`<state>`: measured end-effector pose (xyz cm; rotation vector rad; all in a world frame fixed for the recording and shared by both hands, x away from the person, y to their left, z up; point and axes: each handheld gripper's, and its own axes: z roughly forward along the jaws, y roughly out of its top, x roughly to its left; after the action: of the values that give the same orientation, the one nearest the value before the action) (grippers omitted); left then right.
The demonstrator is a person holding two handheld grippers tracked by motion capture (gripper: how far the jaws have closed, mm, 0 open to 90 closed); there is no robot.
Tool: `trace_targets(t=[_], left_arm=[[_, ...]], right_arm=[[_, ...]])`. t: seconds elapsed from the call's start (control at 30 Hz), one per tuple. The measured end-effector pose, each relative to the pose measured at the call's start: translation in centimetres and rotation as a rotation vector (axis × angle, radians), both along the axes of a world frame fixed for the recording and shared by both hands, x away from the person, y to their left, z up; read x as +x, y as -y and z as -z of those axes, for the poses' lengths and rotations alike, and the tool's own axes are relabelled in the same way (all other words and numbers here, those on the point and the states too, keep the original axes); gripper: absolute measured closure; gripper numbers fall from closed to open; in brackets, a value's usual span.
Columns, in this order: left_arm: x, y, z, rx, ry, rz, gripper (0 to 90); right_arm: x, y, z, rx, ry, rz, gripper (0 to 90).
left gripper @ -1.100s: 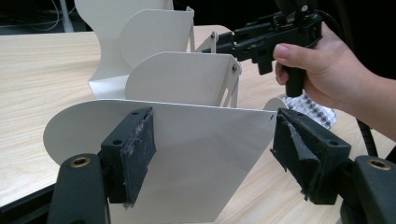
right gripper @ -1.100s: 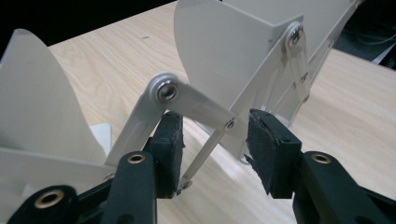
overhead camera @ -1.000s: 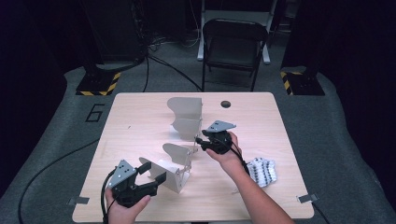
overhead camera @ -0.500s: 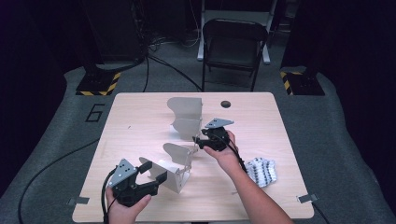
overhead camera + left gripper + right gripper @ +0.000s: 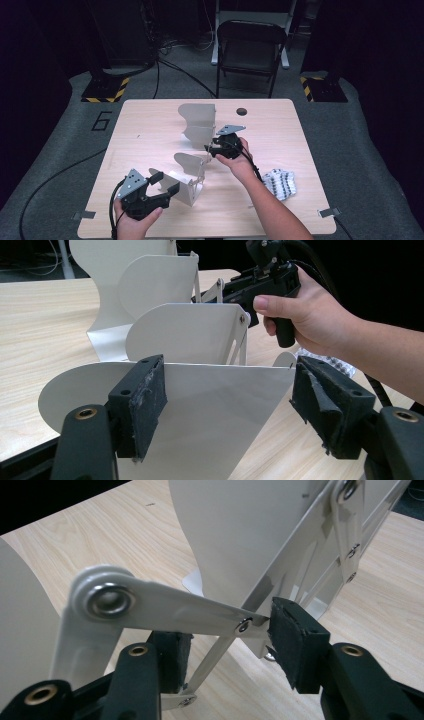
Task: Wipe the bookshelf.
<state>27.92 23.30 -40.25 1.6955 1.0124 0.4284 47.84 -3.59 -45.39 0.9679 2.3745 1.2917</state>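
Lower left of high view: left gripper (image 5: 161, 190), jaws wide, straddling the near panel of the white folding rack (image 5: 192, 165), one pad touching, the other clear. Rack stands centre table (image 5: 150, 125). Right of centre: right gripper (image 5: 212, 148), jaws just closing, about half open around a hinge strip (image 5: 170, 607); grip unclear

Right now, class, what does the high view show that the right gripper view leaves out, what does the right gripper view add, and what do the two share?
High view: the folding chair beyond the table, the packet by the person's right forearm, and the left gripper at the rack's near panel.
Right gripper view: a close look at a rivet and the link arm between the jaws of the right gripper, which have just been closing.
Shared: the white rack and the wooden table.
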Motion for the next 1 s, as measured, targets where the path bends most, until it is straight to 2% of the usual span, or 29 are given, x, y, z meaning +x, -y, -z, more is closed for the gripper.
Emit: trace_targets(t=[0.17,0.2,0.33,0.4,0.57,0.63,0.7,0.73,0.8,0.93,0.97,1.0], left_arm=[[0.1,0.0,0.1,-0.001,0.001,0.000,29.7],[0.2,0.0,0.1,-0.002,-0.001,-0.001,29.6],[0.2,0.0,0.1,-0.007,-0.007,-0.008,29.6],[0.3,0.0,0.1,-0.007,-0.009,-0.008,29.6],[0.3,-0.1,0.1,-0.002,-0.009,-0.011,29.6],[0.2,-0.1,0.0,-0.006,-0.006,-0.015,29.7],[0.1,-0.2,0.0,-0.008,-0.006,-0.012,29.7],[0.1,-0.2,0.0,-0.008,-0.006,-0.012,29.7],[0.1,-0.1,-0.1,-0.009,-0.006,-0.011,29.7],[0.2,-0.1,-0.1,-0.013,-0.013,-0.012,29.7],[0.2,-0.2,0.0,-0.009,-0.007,-0.015,29.8],[0.2,-0.2,0.0,-0.009,-0.007,-0.015,29.8]], right_arm=[[0.1,0.2,0.1,-0.031,-0.003,0.000,60.1],[0.2,0.4,0.1,-0.006,-0.032,0.011,61.9],[0.2,0.7,0.0,0.032,-0.074,0.015,67.6],[0.2,0.8,0.0,0.058,-0.084,0.020,69.6],[-0.2,0.8,0.0,0.055,-0.083,0.043,70.3],[-0.5,0.7,0.0,0.034,-0.048,0.045,67.3],[-1.0,0.6,-0.1,-0.002,0.032,0.057,61.7],[-1.0,0.6,-0.1,-0.002,0.032,0.057,61.7],[-1.5,0.5,-0.3,-0.002,0.083,0.058,59.1],[-1.8,0.4,-0.9,0.007,0.119,0.019,59.5],[-2.0,0.3,-1.2,-0.017,0.145,0.013,59.7],[-2.2,0.2,-1.2,-0.021,0.165,0.010,59.8]])
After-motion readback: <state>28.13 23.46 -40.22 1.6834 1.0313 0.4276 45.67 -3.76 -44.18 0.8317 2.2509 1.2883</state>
